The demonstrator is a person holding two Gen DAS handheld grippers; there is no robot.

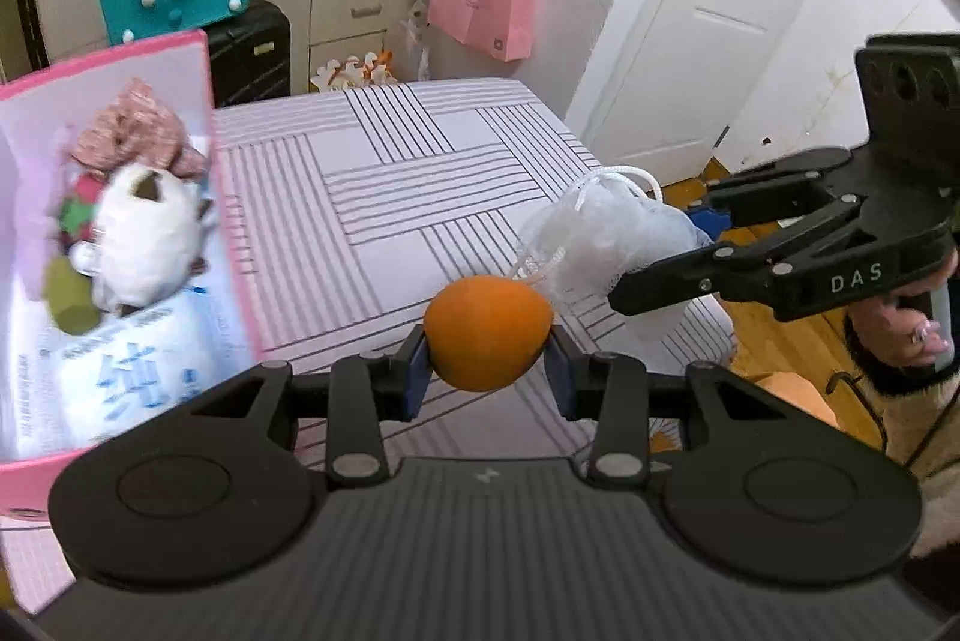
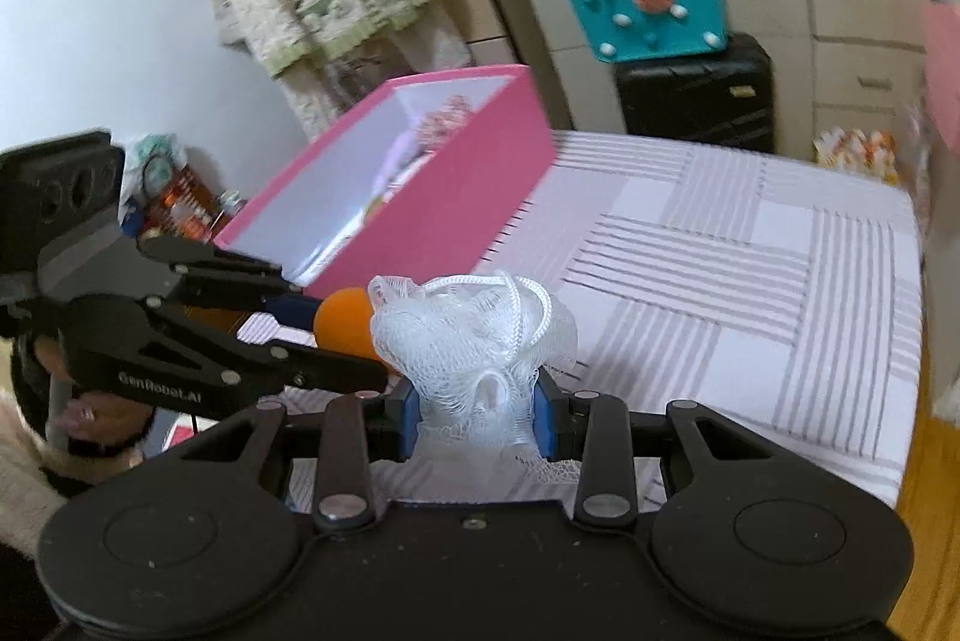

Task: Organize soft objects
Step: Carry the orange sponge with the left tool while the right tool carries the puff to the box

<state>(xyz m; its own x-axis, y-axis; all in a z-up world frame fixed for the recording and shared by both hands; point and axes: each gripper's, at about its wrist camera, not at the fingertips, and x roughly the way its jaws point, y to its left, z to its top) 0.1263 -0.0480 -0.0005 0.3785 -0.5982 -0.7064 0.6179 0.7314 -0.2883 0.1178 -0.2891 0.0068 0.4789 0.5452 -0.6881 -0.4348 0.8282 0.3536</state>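
Nearest the lens, left gripper [image 1: 487, 350], blue pads pinching an orange ball [image 1: 487, 334] from both sides, jaws narrow, ball carried in the air over the striped bed [image 1: 420, 173]. Just beside it, right gripper [image 2: 477, 416] closed tight on a white mesh puff [image 2: 480, 335], net bunched and squeezed between the pads, cord loop on top. Both held clear of the bedding, probably for carrying to the pink box [image 2: 456, 197], open-topped on the bed to the left and already holding a white plush [image 1: 144, 239], a pink cloth [image 1: 141, 131] and a printed pack [image 1: 120, 371]. Grips from the sides likely chosen because soft things give under pressure and stay put. Ball slightly egg-shaped, long axis about level across the jaws, narrower end toward the right. Puff taller than wide as held, long axis running up and away from the pads, cord end farthest out. Both items near each other, almost touching, well short of the box opening
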